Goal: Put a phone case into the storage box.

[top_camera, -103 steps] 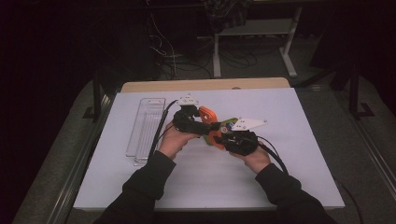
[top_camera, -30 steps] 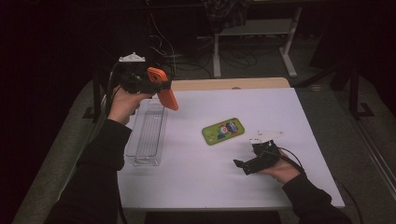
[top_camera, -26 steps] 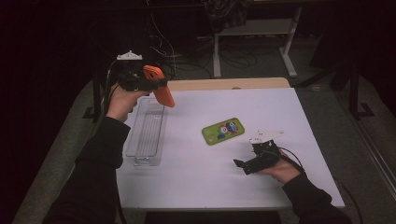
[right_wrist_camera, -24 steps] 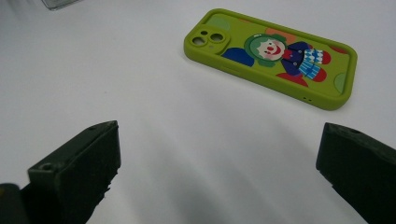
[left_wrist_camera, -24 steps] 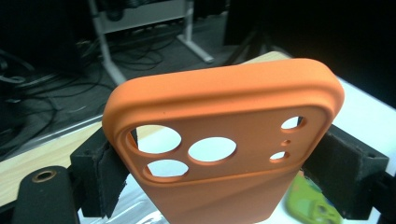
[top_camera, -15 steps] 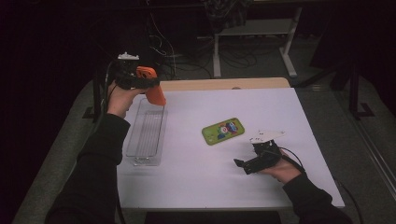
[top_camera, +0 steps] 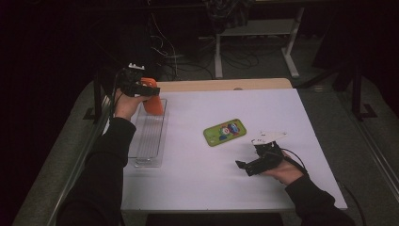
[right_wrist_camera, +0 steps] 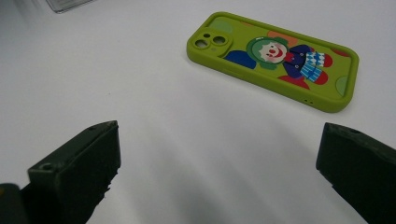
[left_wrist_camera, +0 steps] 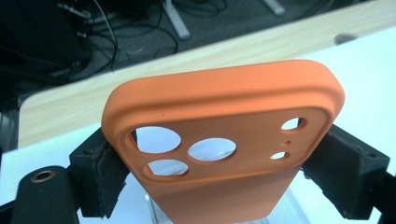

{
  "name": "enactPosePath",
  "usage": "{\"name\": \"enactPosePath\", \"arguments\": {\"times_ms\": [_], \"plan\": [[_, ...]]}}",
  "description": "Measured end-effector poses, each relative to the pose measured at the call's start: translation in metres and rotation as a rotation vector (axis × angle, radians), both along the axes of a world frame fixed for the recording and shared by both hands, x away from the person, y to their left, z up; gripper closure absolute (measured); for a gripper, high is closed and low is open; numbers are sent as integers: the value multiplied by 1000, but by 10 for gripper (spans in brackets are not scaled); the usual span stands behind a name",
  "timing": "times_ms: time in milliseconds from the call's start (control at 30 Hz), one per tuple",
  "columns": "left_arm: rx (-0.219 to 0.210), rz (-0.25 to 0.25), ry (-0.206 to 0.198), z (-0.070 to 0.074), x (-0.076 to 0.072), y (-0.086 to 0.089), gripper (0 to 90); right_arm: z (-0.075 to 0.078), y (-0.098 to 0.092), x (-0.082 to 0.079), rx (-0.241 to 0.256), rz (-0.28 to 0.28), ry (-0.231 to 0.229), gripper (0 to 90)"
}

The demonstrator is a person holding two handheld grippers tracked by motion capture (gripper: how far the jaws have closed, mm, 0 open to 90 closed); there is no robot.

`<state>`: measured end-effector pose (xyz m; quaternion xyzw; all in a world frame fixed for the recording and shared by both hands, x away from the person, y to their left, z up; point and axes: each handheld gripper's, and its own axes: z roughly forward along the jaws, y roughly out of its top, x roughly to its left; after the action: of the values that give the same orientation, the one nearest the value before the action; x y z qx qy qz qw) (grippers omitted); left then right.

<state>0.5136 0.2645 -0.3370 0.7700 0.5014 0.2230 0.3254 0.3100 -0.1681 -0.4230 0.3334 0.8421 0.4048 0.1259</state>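
- Left gripper (top_camera: 143,89): gripping the orange phone case (left_wrist_camera: 219,140) by its long sides, jaws pressing both edges, seemingly so it can go down into the clear tray (top_camera: 148,141).
- Orange phone case: hanging upright over the tray's far end, near the table's (top_camera: 197,188) far left corner.
- Left arm: reaching forward, hand raised.
- Right gripper (right_wrist_camera: 219,172): resting near the right edge, jaws spread wide and gripping nothing, pointing at the green phone case (right_wrist_camera: 275,58) lying mid-table.
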Motion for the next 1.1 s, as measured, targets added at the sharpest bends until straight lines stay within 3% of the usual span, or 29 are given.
{"name": "enactPosePath", "arguments": {"times_ms": [100,300,700,833,1000,1100], "plan": [[-12,4,22,-7,2,0,137,0,0,0,2,2,0,0],[17,12,48,-18,7,-6,134,0,0,0,1,1,2,0],[15,57,12,-23,16,-8,127,0,-1,0,4,2,1,0],[-6,76,0,-27,18,-7,116,0,-1,0,2,0,-1,0],[-24,85,-25,-24,18,-5,20,0,-1,0,3,1,0,0],[-37,77,-39,-20,16,-3,15,0,-1,0,1,2,0,0]]}}
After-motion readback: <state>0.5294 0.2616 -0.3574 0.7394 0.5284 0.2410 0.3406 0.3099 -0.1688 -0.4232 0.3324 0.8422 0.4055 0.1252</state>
